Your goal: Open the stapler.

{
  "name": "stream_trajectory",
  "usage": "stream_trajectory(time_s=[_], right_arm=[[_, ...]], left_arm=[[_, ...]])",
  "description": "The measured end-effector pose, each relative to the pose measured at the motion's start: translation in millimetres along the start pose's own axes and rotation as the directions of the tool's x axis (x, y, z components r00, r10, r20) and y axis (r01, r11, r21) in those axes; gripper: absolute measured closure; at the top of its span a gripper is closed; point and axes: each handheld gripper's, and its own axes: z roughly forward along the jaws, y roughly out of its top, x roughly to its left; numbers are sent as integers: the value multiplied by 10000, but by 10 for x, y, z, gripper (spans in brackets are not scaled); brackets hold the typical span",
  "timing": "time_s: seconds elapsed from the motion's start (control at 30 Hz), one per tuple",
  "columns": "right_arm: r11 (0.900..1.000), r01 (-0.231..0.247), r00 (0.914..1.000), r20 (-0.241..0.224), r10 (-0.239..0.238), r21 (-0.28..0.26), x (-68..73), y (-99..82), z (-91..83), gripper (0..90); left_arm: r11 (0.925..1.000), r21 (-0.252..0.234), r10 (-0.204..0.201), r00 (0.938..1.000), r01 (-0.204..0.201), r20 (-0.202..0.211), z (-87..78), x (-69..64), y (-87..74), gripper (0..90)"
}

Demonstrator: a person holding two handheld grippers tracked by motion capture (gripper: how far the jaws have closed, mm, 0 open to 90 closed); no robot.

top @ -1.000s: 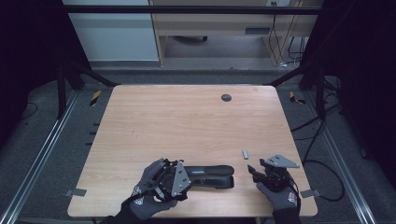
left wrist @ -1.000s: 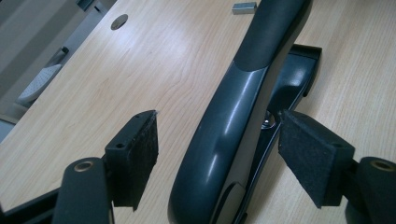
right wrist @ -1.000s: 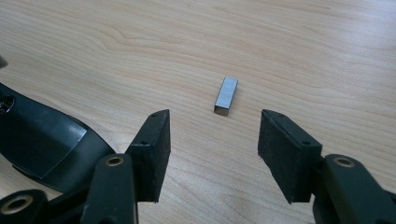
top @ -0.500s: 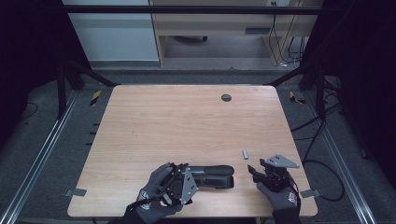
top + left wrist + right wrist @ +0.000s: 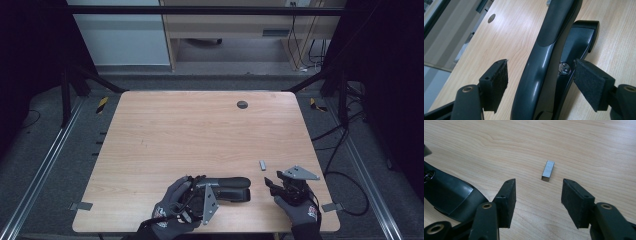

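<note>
Left gripper [image 5: 541, 75] astride black stapler [image 5: 541, 65]

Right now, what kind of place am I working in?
Likely a lab recording rig: a light wooden table inside a black metal frame, loose cables on grey carpet, and a black stapler beside a small grey metal block.

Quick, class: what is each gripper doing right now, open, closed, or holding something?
Left gripper: open, its pads either side of the black stapler, not pressing it.
Right gripper: open, holding nothing; the small metal staple block lies ahead of it.
</note>
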Motion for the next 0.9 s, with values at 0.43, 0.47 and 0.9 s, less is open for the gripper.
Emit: stream_trajectory(time_s=[0.43,0.47,0.9], right_arm=[[10000,57,9999,-96,-57,-41,23,-23,-5,569],[10000,61,9999,-123,-62,-37,24,-25,-6,581],[10000,63,9997,-255,-63,-12,50,-37,-22,675]], left_arm=[[9988,159,459,9989,-458,-22,103,-79,118,265],[9988,141,466,9989,-465,-28,111,-83,130,265],[9953,220,950,9952,-945,-246,220,-142,276,265]])
